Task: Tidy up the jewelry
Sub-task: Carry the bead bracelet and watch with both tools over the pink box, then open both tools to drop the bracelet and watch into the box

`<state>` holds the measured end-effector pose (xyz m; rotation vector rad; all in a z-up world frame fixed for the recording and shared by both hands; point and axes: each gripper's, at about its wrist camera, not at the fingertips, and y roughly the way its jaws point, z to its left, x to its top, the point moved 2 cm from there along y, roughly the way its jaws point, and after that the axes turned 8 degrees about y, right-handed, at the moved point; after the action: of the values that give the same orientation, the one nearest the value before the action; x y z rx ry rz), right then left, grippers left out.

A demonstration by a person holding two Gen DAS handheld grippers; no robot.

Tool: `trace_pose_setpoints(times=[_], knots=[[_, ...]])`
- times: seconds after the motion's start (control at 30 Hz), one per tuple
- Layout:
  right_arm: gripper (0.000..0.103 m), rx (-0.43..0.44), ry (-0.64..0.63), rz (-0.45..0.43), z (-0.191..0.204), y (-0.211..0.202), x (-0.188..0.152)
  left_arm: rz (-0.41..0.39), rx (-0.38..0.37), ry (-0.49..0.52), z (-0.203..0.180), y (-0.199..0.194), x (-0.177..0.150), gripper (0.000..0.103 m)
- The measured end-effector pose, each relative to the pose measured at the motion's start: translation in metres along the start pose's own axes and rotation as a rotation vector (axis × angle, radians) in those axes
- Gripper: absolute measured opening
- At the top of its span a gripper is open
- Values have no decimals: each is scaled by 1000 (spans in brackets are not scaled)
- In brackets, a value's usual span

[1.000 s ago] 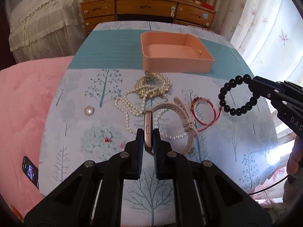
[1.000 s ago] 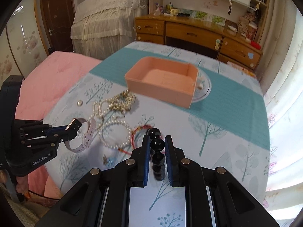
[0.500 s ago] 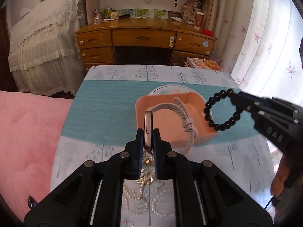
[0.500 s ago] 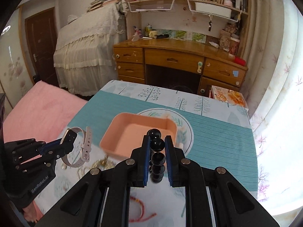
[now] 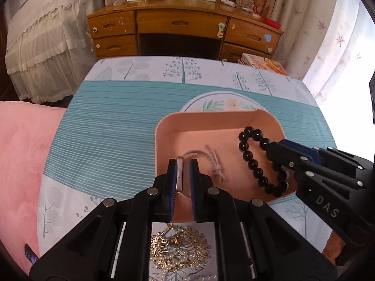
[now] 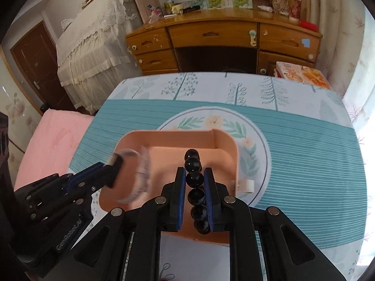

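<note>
A pale beige wristwatch with a rose-gold case (image 5: 179, 174) sits at the lower centre of the left wrist view, its case pinched edge-on between the blue-padded jaws of the left gripper (image 5: 182, 178), which are closed on it. Its strap loops away over the floor of the shallow peach-pink rectangular tray (image 5: 161, 126); in the right wrist view the watch is blurred, so whether the strap touches the tray floor is hard to tell.

To the right in the same view, a bracelet of round glossy black beads (image 5: 257, 161) hangs over the tray's right half, held at one side by the right gripper (image 5: 271, 148). From the right wrist view that gripper (image 6: 194, 182) has its jaws clamped on one bead, with the rest of the bracelet (image 6: 193, 164) strung in line above the tray (image 6: 225, 138).

The tray rests on a tablecloth with a teal striped band and tree prints (image 5: 105, 128). At the bottom of the left wrist view, just below the tray's near wall, lies a gold filigree ornament with pearls (image 5: 180, 248). A wooden desk with drawers (image 5: 182, 28) fills the upper centre, and a pink blanket (image 5: 21, 152) lies at the left edge.
</note>
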<state>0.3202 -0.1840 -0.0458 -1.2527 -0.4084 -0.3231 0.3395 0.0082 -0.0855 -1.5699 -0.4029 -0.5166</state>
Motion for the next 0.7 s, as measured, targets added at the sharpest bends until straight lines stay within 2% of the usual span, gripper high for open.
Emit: trace_pose_setpoints(times=[0.03, 0.1, 0.13, 0.17, 0.2, 0.27, 0.3, 0.43, 0.7], knots=[[18, 4, 0, 1, 0, 1, -2, 8, -12, -4, 1, 2, -1, 9], [29, 9, -1, -9, 0, 3, -7, 21, -28, -13, 5, 2, -6, 12], [37, 9, -3, -23, 0, 2, -9, 26, -28, -14, 6, 1, -8, 17], [40, 2, -8, -41, 1, -1, -11, 24, -24, -14, 7, -2, -9, 25], [40, -5, -15, -51, 2, -5, -13, 12, -20, -18, 8, -6, -12, 29], [40, -4, -23, -64, 3, -15, -17, -13, -10, -28, 11, -16, -18, 49], [40, -5, -24, -70, 4, -19, -21, -25, -8, -35, 12, -22, -22, 52], [40, -2, -28, -94, 6, -44, -38, -55, -20, -54, 14, -49, -41, 54], [40, -4, -72, -99, 12, -90, -100, -97, 32, -36, 13, -104, -88, 54]])
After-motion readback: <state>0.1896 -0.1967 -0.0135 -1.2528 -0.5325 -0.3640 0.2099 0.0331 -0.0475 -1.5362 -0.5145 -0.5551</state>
